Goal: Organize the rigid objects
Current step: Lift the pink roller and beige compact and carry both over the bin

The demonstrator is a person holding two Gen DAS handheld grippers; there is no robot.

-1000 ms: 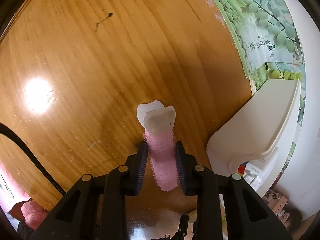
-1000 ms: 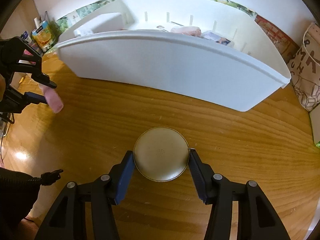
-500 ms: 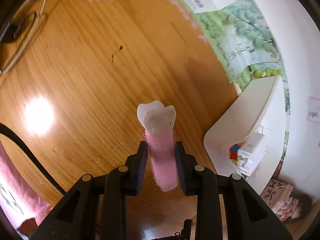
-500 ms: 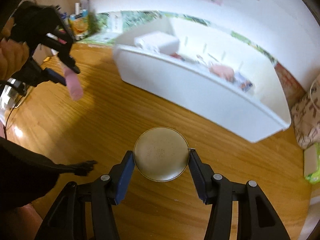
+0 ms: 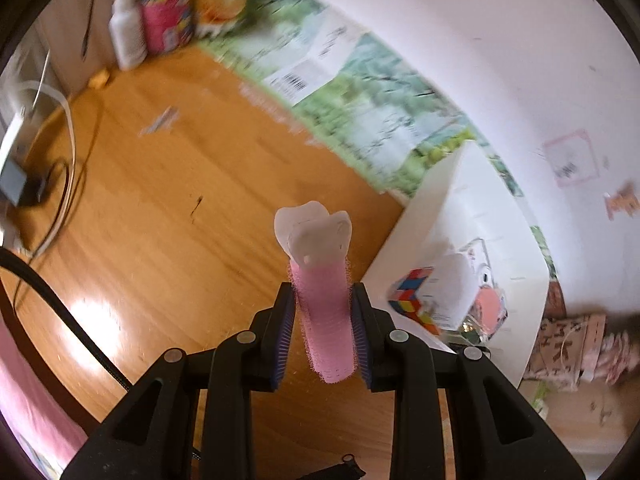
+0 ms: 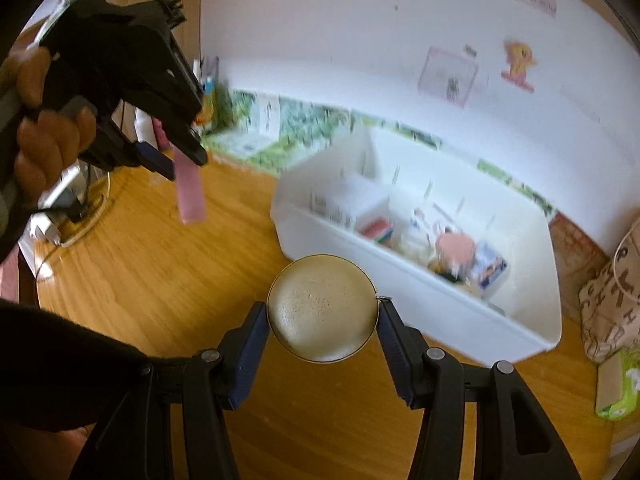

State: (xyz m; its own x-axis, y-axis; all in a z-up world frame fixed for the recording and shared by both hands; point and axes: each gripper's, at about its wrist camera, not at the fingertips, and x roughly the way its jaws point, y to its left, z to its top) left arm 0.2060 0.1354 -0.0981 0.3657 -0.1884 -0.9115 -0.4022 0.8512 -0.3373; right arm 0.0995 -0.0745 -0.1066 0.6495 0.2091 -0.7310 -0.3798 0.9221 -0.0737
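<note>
My left gripper (image 5: 322,330) is shut on a pink hair roller (image 5: 324,312) with a white plastic clip at its tip, held above the wooden table (image 5: 168,200). In the right wrist view that same left gripper (image 6: 176,160) hangs at upper left in a hand, with the pink hair roller (image 6: 190,192) sticking down from it. My right gripper (image 6: 322,328) is shut on a round beige tin (image 6: 322,308), held in the air in front of the white bin (image 6: 440,316). The white bin (image 5: 516,240) holds a colour cube (image 5: 414,298), a white box and other small items.
Bottles and cartons (image 5: 180,12) stand at the table's far corner. Cables and a charger (image 5: 24,184) lie at the left edge. A green printed sheet (image 5: 360,100) leans along the white wall. A patterned bag (image 6: 612,300) sits right of the bin.
Both grippers have risen with their loads, and the views have tilted up toward the wall. The inside of the bin now shows in both views. The grips are unchanged.
</note>
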